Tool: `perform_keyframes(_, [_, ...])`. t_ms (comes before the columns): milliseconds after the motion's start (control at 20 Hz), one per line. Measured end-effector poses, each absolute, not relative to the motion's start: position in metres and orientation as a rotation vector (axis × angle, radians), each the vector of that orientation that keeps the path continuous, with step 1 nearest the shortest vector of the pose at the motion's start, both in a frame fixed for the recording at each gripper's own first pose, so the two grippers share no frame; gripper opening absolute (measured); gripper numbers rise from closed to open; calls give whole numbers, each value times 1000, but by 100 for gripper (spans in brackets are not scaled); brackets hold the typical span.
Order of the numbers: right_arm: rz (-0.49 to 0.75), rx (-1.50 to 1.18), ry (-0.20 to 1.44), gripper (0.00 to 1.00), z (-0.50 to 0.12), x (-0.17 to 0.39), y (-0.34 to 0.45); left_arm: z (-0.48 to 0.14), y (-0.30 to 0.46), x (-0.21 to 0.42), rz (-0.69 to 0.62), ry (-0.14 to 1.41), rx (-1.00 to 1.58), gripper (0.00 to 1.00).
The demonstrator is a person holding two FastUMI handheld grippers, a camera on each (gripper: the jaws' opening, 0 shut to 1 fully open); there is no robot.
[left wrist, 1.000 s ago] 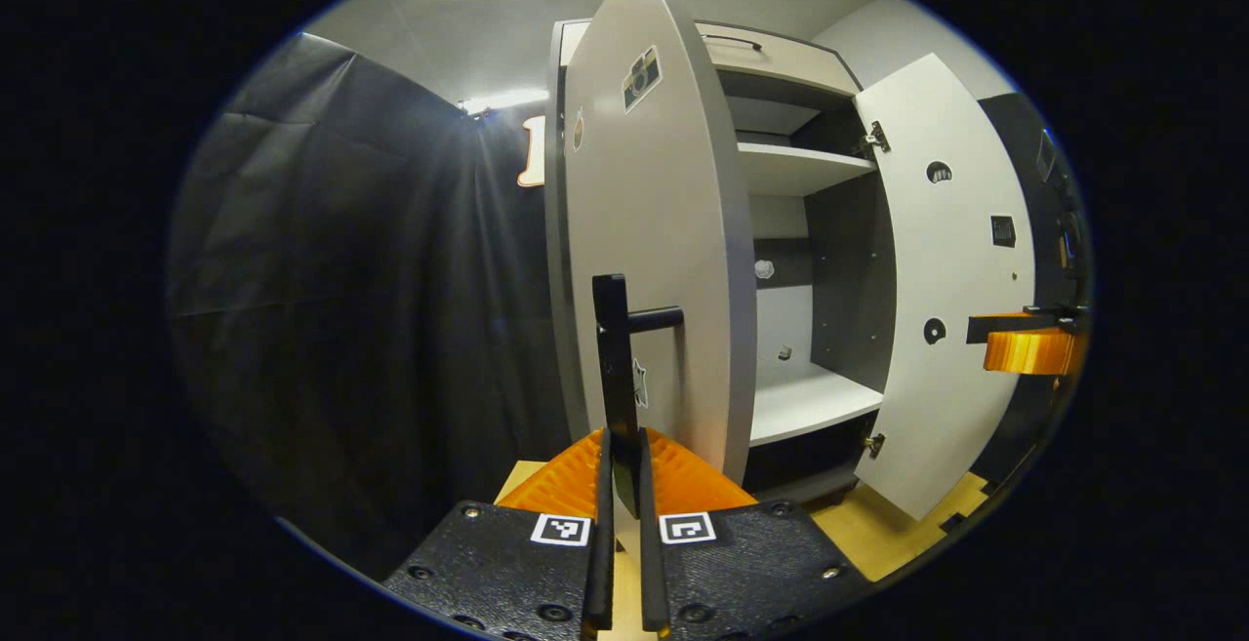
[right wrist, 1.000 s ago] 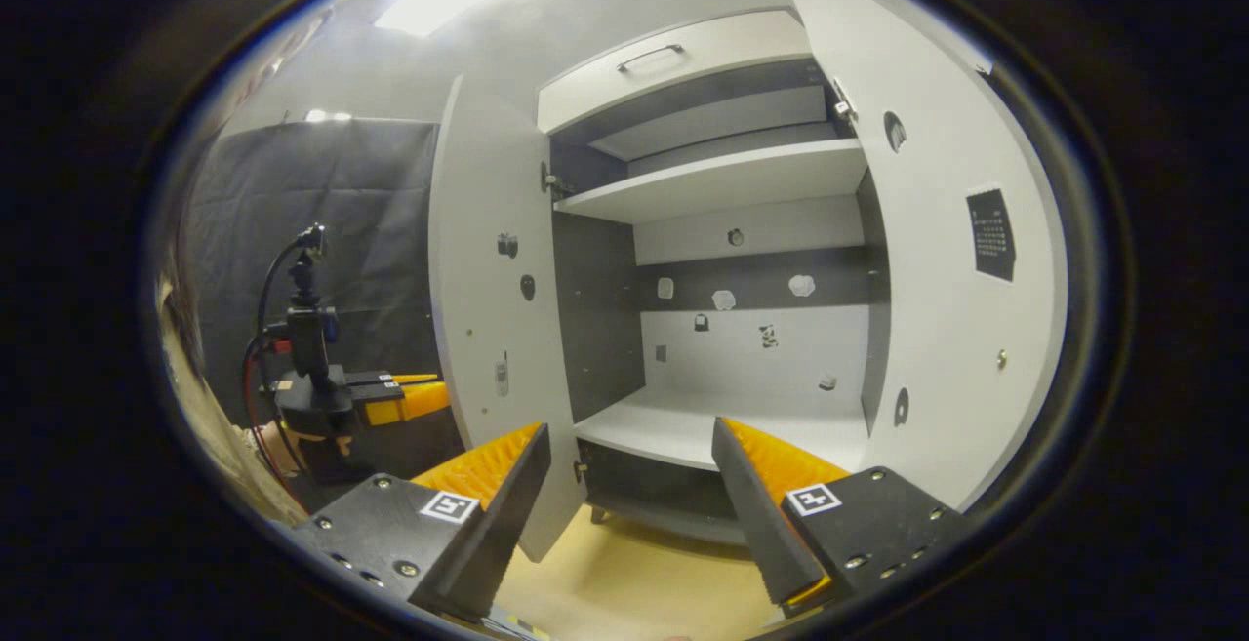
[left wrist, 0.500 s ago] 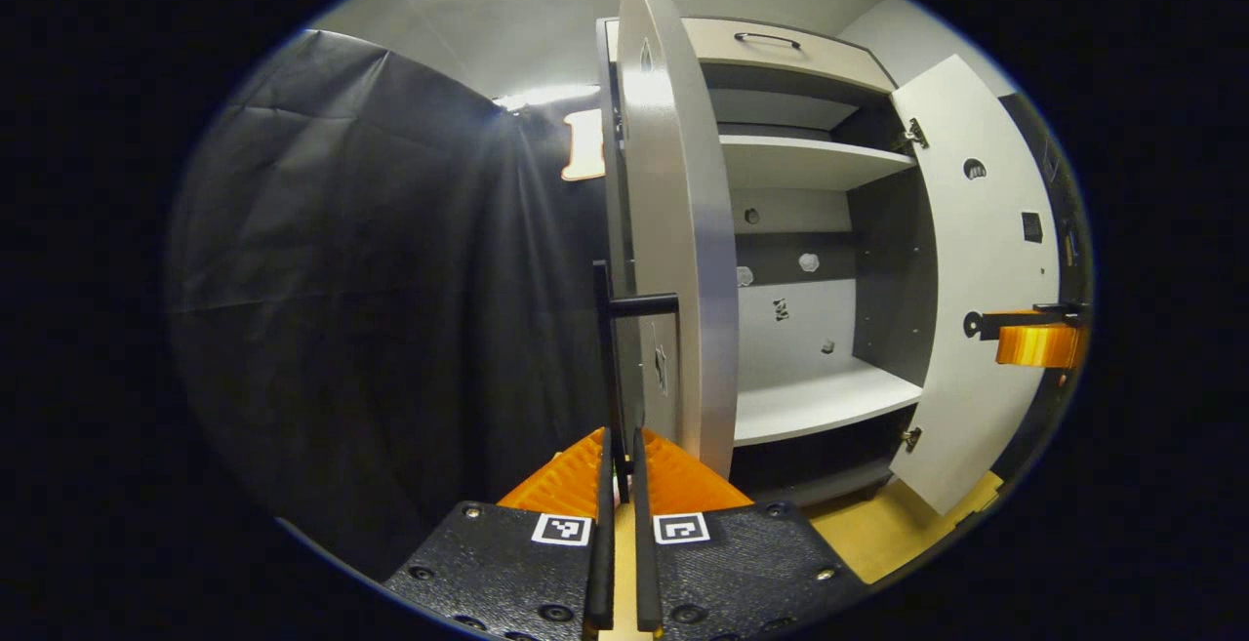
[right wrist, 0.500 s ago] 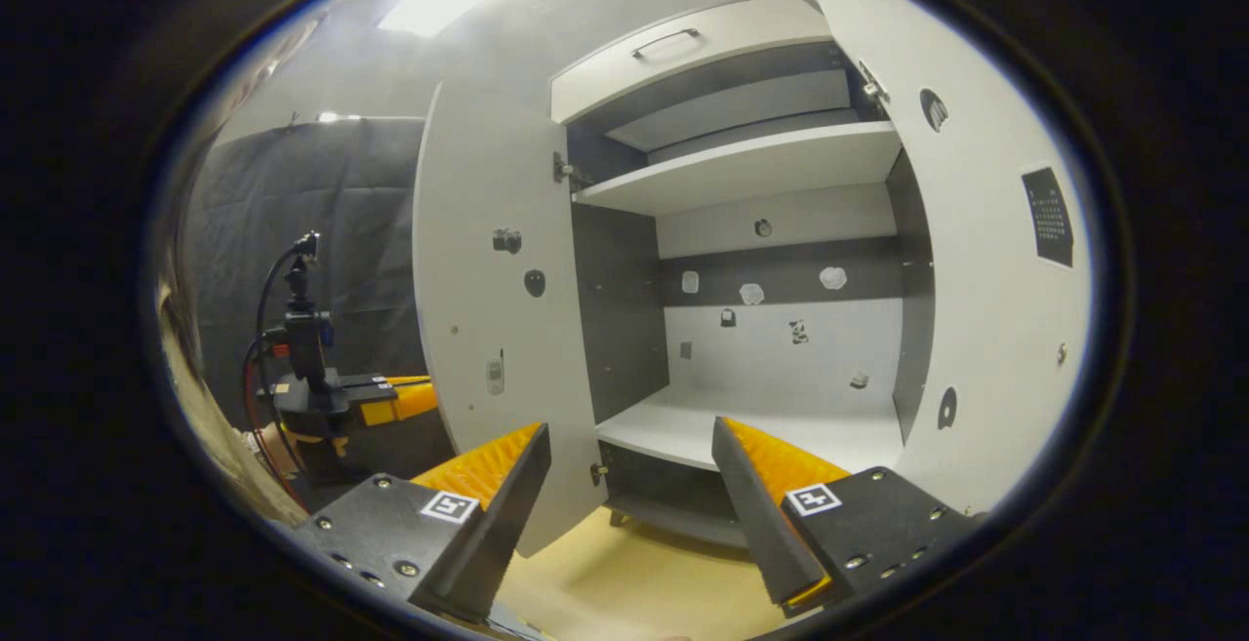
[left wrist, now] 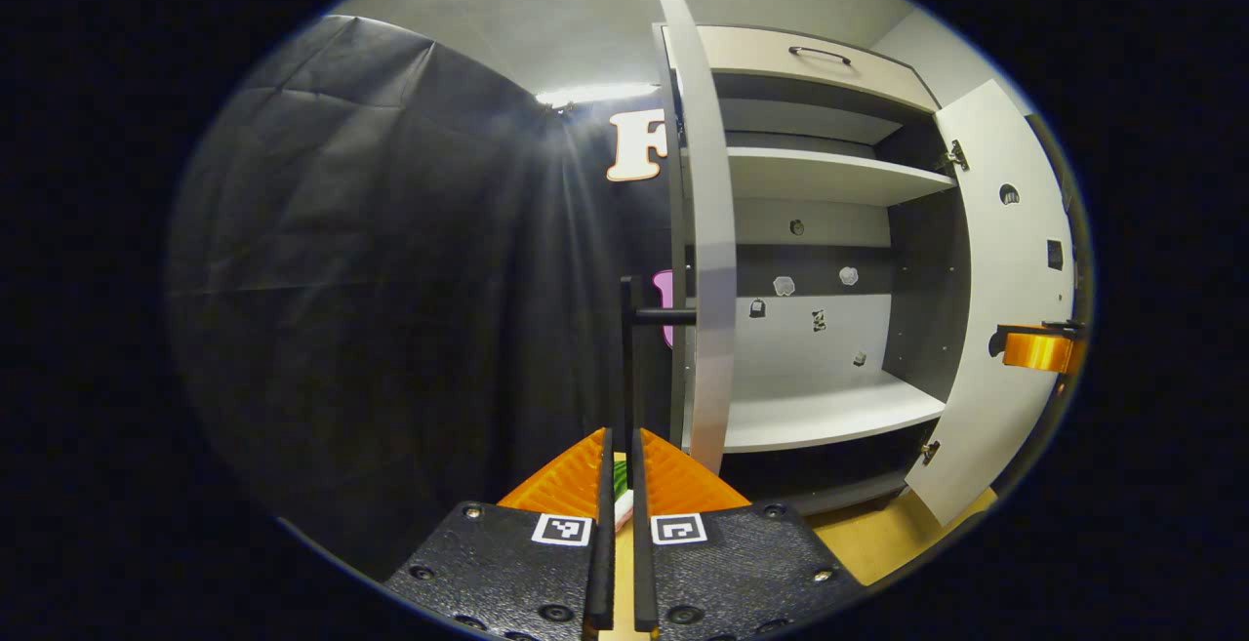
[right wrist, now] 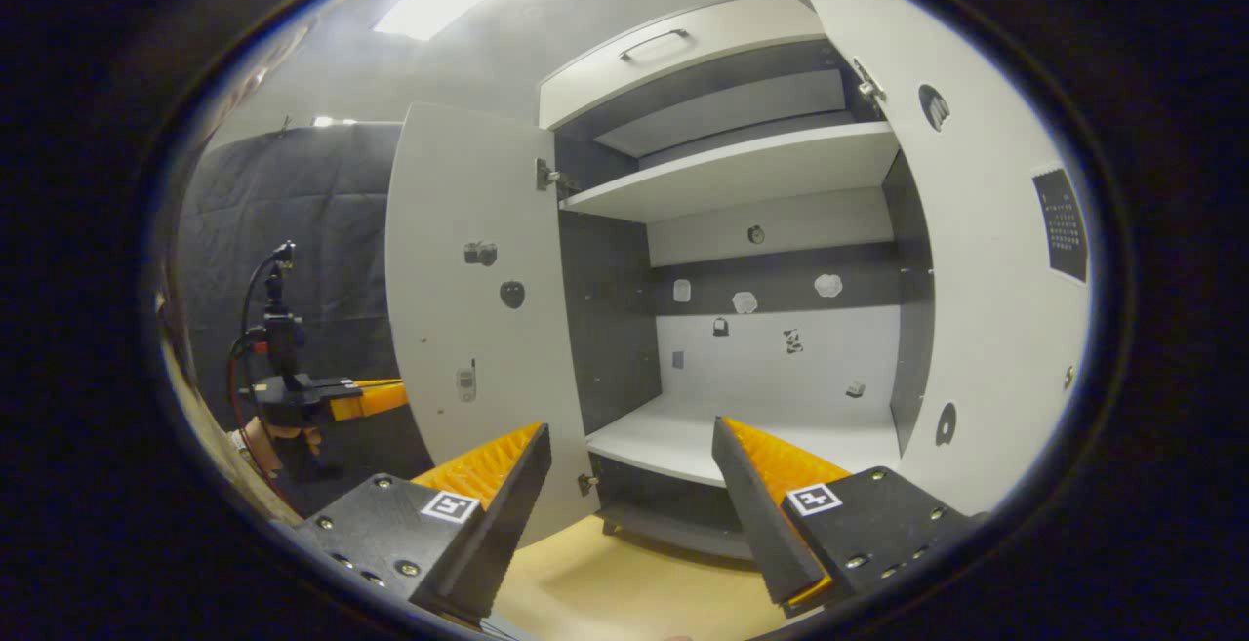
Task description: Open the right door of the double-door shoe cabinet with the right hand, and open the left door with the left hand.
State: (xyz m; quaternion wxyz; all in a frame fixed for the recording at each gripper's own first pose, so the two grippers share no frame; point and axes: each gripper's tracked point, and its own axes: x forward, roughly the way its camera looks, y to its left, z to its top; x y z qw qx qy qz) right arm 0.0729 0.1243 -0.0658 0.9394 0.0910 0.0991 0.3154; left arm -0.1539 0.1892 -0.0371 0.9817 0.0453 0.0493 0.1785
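The shoe cabinet stands with both doors swung out. In the left gripper view the left door is seen edge-on, and its black bar handle runs down between my fingers. My left gripper is shut on that handle. The right door hangs wide at the right, with the right gripper beside it. In the right gripper view my right gripper is open and holds nothing, facing the lower shelf. The left door, the right door and the left gripper show there too.
A closed drawer with a small handle tops the cabinet. Small stickers dot the back wall and door insides. Black cloth hangs left of the cabinet. A light wooden floor lies in front. A hand holds the left gripper.
The left door has swung further out with my left gripper on its handle, from angled to edge-on. The right gripper stays open, its view shifting only slightly.
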Motion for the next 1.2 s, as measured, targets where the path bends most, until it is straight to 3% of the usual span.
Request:
perform_keyframes(200, [490, 147, 163, 98, -61, 97, 99, 0, 168, -162, 319, 60, 63, 11])
perform_keyframes(350, [450, 133, 153, 98, -59, 99, 94, 33, 146, -161, 254, 4, 38, 5])
perform_keyframes(450, [415, 121, 147, 98, -56, 99, 89, 48, 125, -157, 197, -18, 45, 11])
perform_keyframes(550, [371, 84, 130, 98, -51, 100, 85, 60, 101, -147, 132, -50, 63, 7])
perform_keyframes(650, [330, 60, 107, 98, -43, 100, 83, 63, 79, -132, 68, -68, 71, 11])
perform_keyframes(750, [295, 49, 88, 98, -34, 96, 82, 58, 61, -115, 15, -64, 53, 4])
perform_keyframes(900, [224, 16, 72, 98, -23, 94, 74, 49, 40, -90, -41, -46, 26, 7])
perform_keyframes(1200, [67, -60, 38, 98, -4, 85, 55, 38, 12, -55, -68, -44, 70, 8])
